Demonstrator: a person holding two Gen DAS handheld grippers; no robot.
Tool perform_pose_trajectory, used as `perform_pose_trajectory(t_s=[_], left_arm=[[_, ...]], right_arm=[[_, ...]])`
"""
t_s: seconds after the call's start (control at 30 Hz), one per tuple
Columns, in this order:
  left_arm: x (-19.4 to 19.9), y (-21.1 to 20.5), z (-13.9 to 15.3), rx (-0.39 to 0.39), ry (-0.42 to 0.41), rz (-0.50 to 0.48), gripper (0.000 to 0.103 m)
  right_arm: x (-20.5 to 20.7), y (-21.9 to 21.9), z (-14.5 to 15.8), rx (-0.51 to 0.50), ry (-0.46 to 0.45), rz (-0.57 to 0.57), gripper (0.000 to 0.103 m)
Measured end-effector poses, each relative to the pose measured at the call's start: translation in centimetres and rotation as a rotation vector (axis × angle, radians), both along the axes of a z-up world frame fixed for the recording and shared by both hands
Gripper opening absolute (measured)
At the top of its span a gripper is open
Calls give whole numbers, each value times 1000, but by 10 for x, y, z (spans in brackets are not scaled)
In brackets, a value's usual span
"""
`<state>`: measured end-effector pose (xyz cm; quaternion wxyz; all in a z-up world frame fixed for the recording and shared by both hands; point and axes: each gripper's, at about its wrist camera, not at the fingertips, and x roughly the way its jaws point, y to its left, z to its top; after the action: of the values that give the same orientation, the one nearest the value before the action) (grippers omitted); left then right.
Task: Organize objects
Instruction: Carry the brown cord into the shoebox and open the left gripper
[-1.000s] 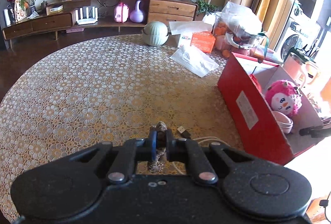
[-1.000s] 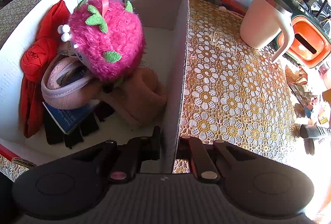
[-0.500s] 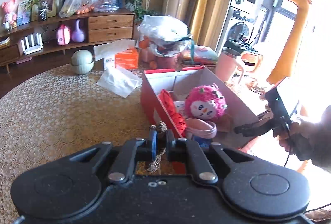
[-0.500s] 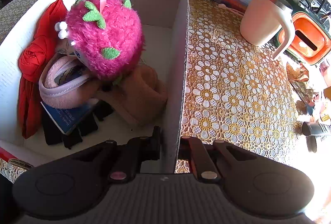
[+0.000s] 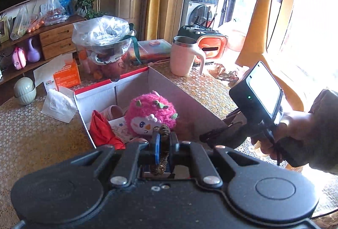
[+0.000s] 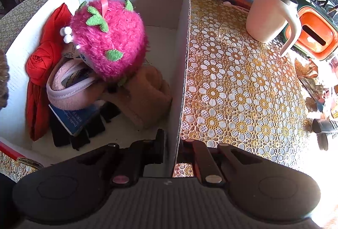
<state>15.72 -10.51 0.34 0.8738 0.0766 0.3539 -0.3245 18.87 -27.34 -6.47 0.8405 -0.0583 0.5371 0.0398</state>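
Note:
My left gripper [image 5: 163,141] is shut on a brown leopard-print scrunchie [image 5: 163,130] and holds it above the near end of the red and white cardboard box [image 5: 131,79]. My right gripper [image 6: 173,140] is shut on the box's right wall [image 6: 183,60], near its front corner. Inside the box lie a pink plush toy [image 6: 109,38], a red cloth [image 6: 40,60], a pink slipper [image 6: 67,87], a tan plush piece [image 6: 143,91] and a blue booklet [image 6: 74,119]. The plush toy also shows in the left wrist view [image 5: 151,113].
A pink mug [image 6: 270,15] and an orange container [image 6: 314,36] stand right of the box on the lace tablecloth [image 6: 243,91]. Behind the box are a bagged bowl [image 5: 103,43], an orange tissue box [image 5: 65,74], a white tissue packet [image 5: 58,105] and a green jar [image 5: 25,90].
My left gripper has swung right with the scrunchie, from over the open table to above the box. My right gripper has stayed clamped on the box wall.

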Motion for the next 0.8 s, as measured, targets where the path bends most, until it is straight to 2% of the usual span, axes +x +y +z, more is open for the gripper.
perform_pose_trajectory(t_s=[0.37,0.7,0.8], left_arm=[[22,-44,-36,37,66,-90,6],[40,-61,-72,144,161,-91,7],[42,-63,-80,187,165,-91,7]], right_arm=[[-8,-13,13,68,-14,-5,7],[-14,-14,17,90,-35,-19,7],[-16,-14,19,92,-39,-21,7]])
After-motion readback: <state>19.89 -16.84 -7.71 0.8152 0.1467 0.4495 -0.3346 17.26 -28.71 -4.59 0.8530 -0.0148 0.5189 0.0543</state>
